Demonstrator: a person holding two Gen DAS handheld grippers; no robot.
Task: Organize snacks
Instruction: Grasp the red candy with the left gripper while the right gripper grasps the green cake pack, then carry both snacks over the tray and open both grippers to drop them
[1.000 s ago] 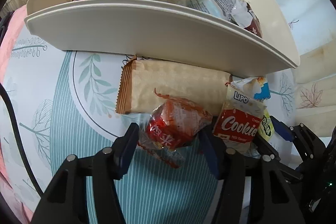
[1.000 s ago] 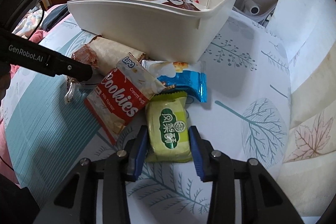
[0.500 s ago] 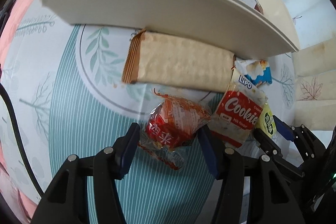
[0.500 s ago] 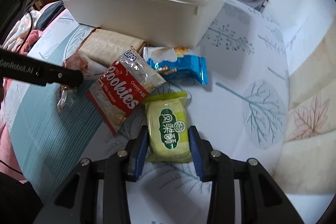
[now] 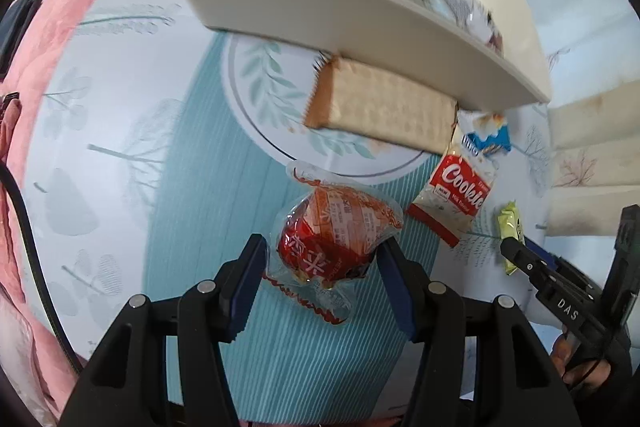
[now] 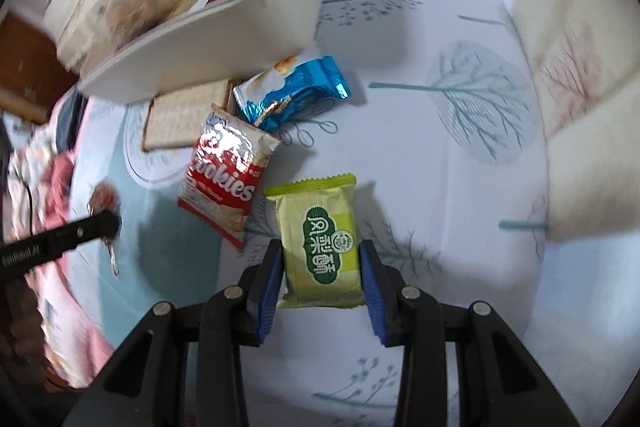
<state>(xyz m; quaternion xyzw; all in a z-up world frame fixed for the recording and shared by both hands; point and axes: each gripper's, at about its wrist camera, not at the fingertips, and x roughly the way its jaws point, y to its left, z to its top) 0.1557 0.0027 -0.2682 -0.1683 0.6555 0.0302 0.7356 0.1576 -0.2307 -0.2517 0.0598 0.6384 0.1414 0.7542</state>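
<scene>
The left hand-held gripper (image 5: 320,259) is clamped on a red snack packet (image 5: 332,239) in a clear wrapper, whose crimped lower edge trails below the blue pads. The right hand-held gripper (image 6: 322,271) is clamped on a green snack packet (image 6: 326,247), gripped on both long sides; whether either packet still touches the leaf-print cloth (image 6: 440,107) underneath cannot be told.

The landmark is the white bin (image 6: 224,39), tilted and motion-blurred in both views. Its contents are a smear of red, tan and clear wrappers that cannot be identified, and its far end is cut off by the frame edge. Tucked partly under its near wall lies a tan wafer pack (image 5: 380,107), one end hidden beneath the bin. Just in front of the bin lies a blue foil packet (image 6: 292,95), and touching that, a red-and-white cookies bag (image 6: 226,175) whose top lettering is glare-washed. The green packet is nearer than the bag, the red one off to the bin's left side.
</scene>
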